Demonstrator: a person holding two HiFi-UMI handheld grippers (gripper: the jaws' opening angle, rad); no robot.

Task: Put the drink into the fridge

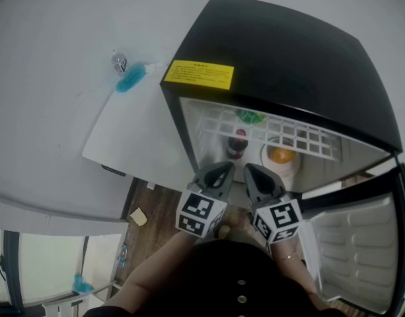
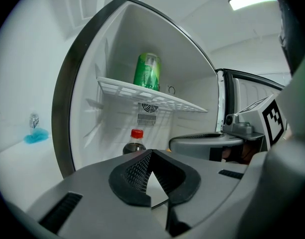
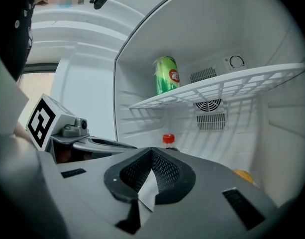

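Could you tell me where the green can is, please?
In both gripper views, the green can stands on the white wire shelf, above the red-capped dark bottle.

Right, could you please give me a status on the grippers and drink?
Left gripper and right gripper: jaws shut, empty, at the open black fridge. Dark red-capped plastic bottle upright on fridge floor; green metal can on white wire shelf. Nothing blocking.

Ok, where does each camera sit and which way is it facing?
Head view: on the head, steeply down onto the open fridge; left gripper, right gripper, forearm show.
Left gripper view: on it, facing into the fridge; its shut fingers.
Right gripper view: likewise; its shut fingers.
Both gripper views share the green can.
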